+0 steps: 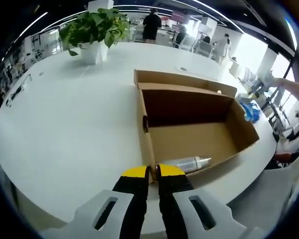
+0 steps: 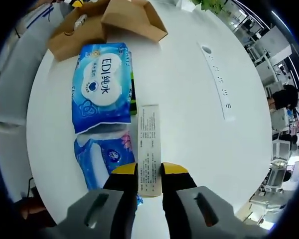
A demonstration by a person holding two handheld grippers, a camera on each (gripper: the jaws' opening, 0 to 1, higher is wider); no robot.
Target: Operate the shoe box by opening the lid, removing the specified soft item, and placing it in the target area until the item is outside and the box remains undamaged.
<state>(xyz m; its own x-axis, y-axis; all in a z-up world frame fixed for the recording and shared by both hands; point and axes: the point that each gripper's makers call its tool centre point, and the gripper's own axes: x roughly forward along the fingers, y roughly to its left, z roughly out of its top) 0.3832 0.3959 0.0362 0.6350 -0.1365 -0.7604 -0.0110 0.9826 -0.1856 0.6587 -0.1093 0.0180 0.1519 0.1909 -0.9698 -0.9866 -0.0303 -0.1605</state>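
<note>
The brown cardboard shoe box [image 1: 189, 134] stands open on the white table, its lid folded back at the far side. A pale spray bottle [image 1: 187, 162] lies inside by the near wall. My left gripper [image 1: 153, 173] is shut on the box's near corner wall. Beside the box lie two soft blue wipe packs, a large one [image 2: 102, 84] and a smaller one [image 2: 107, 154] nearer me. A narrow cream carton [image 2: 149, 144] lies along their right side. My right gripper [image 2: 149, 172] is shut on its near end. The shoe box [image 2: 114, 20] is at the top of the right gripper view.
A potted plant [image 1: 94, 27] stands at the table's far side. A cable slot [image 2: 217, 74] runs across the round table [image 2: 189, 124] right of the carton. The table edge is close behind the packs. People and desks are far in the background.
</note>
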